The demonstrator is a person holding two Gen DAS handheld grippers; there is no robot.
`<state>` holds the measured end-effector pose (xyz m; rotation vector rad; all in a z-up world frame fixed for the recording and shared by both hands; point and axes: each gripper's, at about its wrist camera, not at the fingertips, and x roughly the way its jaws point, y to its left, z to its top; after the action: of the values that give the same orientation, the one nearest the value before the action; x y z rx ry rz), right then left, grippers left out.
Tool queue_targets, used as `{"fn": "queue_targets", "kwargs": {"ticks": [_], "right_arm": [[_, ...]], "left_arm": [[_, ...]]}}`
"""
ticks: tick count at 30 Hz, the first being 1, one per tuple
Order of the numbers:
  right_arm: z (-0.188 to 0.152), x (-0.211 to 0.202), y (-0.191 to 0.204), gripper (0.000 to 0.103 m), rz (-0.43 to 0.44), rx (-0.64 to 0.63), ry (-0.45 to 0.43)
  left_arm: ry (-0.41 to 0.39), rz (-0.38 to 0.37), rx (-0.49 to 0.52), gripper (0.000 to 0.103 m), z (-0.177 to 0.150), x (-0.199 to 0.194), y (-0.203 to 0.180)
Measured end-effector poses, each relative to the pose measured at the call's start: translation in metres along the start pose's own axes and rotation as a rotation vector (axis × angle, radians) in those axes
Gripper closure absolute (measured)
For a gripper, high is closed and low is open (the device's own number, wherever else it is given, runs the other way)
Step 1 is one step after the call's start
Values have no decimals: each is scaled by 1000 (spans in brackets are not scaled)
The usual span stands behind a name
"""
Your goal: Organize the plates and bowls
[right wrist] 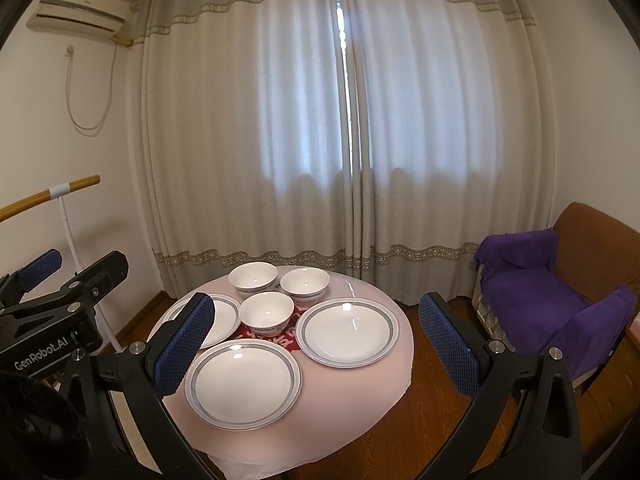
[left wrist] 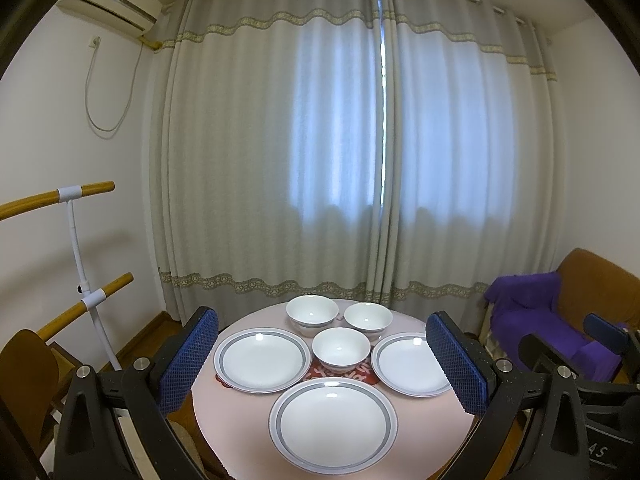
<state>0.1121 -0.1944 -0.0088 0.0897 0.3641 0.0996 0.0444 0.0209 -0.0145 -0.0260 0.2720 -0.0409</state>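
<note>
Both my left gripper (left wrist: 322, 364) and right gripper (right wrist: 316, 346) are spread wide, empty, above the round pink table (left wrist: 240, 408). Nearest lies a grey-rimmed white ceramic plate (left wrist: 333, 422); behind, three white bowls (left wrist: 341, 350) crowd together. A careless reach could knock one. Room is tight; table edges sit close.

Left tongs (left wrist: 322, 364) spread wide, gripping nothing, raised above round pink tabletop (left wrist: 244, 420). Three grey-rimmed plates: near plate (left wrist: 333, 424), left plate (left wrist: 262, 360), right plate (left wrist: 412, 364). Three white bowls: middle bowl (left wrist: 341, 350) on red mat (left wrist: 360, 374), two behind it (left wrist: 312, 314) (left wrist: 368, 320). Beyond, closed curtains (left wrist: 340, 140); right tongs (left wrist: 576, 344) at right edge
</note>
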Motion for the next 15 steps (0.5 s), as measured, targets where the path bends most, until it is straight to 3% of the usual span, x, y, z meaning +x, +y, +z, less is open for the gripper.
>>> {"fn": "queue_targets", "kwargs": {"ticks": [15], "right_arm": [[0,1,-1,0,-1,1,1]], "left_arm": [[-1,5,4,1,4,0,-6]]}}
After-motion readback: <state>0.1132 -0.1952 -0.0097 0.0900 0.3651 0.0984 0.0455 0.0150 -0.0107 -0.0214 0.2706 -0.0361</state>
